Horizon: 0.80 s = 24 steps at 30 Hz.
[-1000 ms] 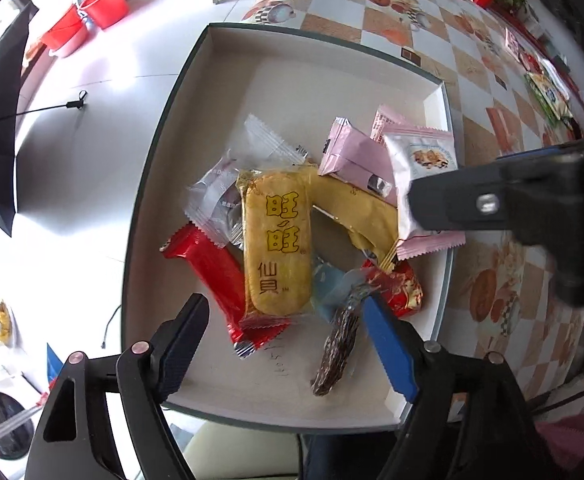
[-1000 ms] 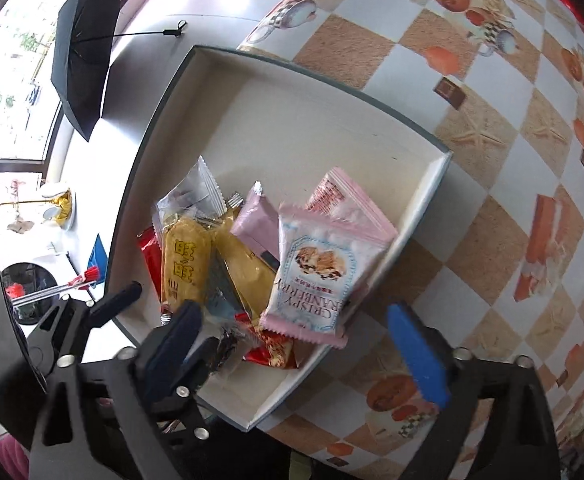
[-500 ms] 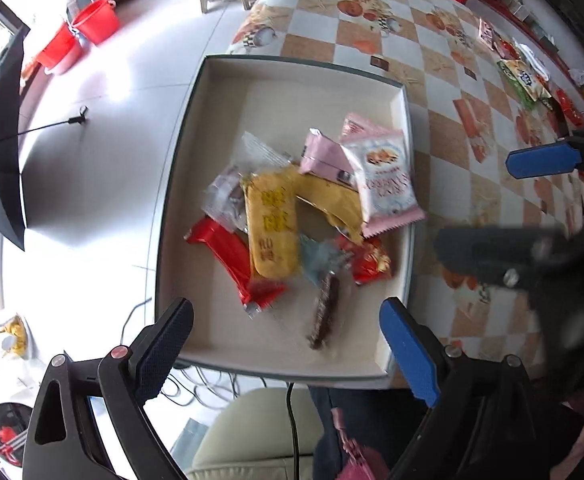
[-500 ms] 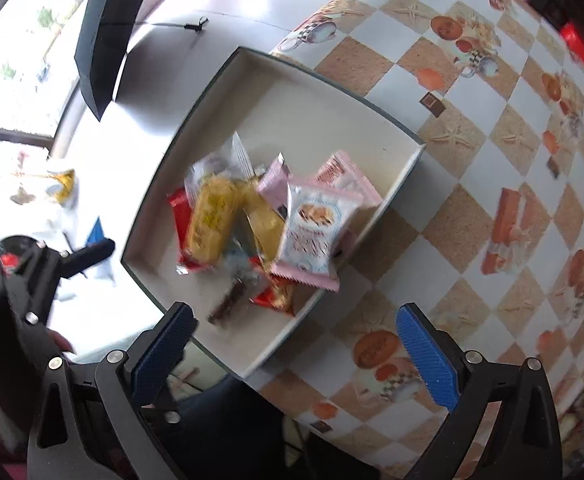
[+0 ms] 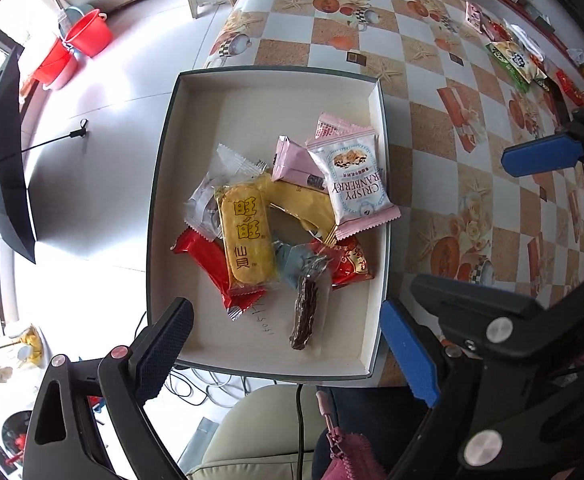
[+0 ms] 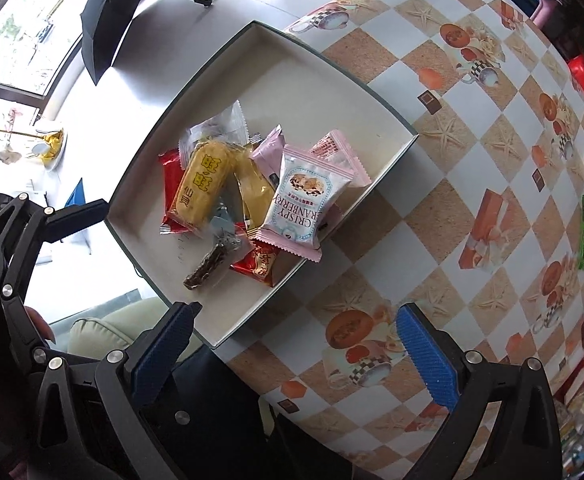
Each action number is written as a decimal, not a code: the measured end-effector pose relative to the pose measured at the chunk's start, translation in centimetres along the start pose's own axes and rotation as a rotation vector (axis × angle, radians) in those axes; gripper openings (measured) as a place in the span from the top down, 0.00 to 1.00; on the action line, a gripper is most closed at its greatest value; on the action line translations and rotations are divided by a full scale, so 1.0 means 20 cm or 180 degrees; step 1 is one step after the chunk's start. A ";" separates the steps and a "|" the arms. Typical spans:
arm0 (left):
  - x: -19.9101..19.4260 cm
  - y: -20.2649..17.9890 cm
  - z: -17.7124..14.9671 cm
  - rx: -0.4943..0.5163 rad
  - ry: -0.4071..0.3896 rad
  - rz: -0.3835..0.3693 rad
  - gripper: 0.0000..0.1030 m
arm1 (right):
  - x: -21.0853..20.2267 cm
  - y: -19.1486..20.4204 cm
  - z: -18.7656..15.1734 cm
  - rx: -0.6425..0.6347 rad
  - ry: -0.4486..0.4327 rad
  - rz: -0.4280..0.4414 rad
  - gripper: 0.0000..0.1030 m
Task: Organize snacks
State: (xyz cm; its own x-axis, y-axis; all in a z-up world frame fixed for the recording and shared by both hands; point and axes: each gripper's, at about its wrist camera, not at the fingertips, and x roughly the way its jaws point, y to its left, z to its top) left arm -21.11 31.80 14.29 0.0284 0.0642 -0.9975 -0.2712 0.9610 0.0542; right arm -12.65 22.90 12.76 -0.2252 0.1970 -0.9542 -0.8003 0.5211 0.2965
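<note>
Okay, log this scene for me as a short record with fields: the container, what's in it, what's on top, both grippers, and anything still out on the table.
container: shallow white tray at the table's edge
contents: a pile of wrapped snacks at the near end; far end bare
top of pile: cranberry pack, one corner hanging over the tray's rim
also in pile: yellow cracker, red bar, dark bar
left gripper: open, empty, above the tray's near edge
right gripper: open, empty, above the table beside the tray
still out: green pack and other snacks at the far side
</note>
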 end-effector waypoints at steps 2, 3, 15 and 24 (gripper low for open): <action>0.00 0.00 0.00 -0.0012 -0.0003 0.0007 0.07 | 0.00 -0.01 0.00 0.0005 -0.0001 -0.0006 0.01; 0.00 0.00 0.01 -0.0022 -0.0006 0.0009 0.07 | -0.01 -0.01 0.00 0.0007 -0.0001 -0.0008 0.01; 0.00 0.00 0.01 -0.0082 0.0007 0.0003 0.07 | -0.01 -0.02 0.00 0.0006 0.0003 -0.0006 0.01; 0.01 0.02 0.00 -0.0096 0.0030 -0.0060 0.07 | 0.00 -0.02 0.00 0.0008 0.0006 0.0000 0.01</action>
State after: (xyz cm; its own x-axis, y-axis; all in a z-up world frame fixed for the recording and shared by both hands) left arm -21.12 32.13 14.07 0.0247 0.0435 -0.9987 -0.2995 0.9535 0.0342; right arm -12.26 22.76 12.67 -0.2263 0.1954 -0.9543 -0.7990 0.5231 0.2966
